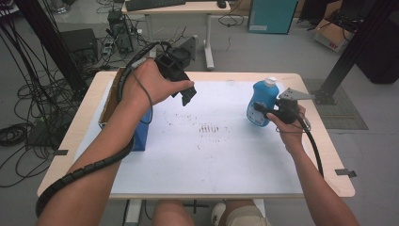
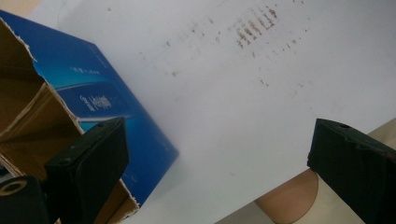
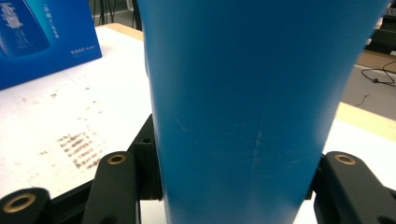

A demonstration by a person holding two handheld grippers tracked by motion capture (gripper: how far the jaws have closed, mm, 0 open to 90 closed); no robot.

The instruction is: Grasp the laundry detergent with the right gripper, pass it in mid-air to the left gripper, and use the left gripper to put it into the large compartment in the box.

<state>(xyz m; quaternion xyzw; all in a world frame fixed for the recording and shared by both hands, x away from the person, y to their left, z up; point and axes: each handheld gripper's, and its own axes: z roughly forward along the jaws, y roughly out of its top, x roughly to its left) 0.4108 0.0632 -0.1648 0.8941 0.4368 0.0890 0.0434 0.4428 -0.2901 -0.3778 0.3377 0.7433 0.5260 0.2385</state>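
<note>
One blue bottle (image 1: pixel 262 102) with a white cap (image 1: pixel 270 81) stands on the white sheet (image 1: pixel 211 155) covering the table (image 1: pixel 329 155), to the right of the smudged patch (image 1: pixel 210 128) at the sheet's middle. Its long axis runs near vertical, cap end up and leaning slightly away from the person.

The right gripper (image 1: pixel 264 111) is clenched on the bottle's lower body; in the right gripper view the jaws press against both sides of the blue wall. The right hand (image 1: pixel 288 125) holds the gripper level, pointing left toward the smudged patch.

The left gripper (image 1: pixel 184 92) hangs above the sheet, up and left of the smudged patch, angled down and to the right. Its jaws are spread wide with nothing between them. The left hand (image 1: pixel 151 84) wraps over its body, wrist bent.

A blue carton (image 2: pixel 107 112) with a torn open end lies left of the smudged patch. Its printed lettering is too small to read.
</note>
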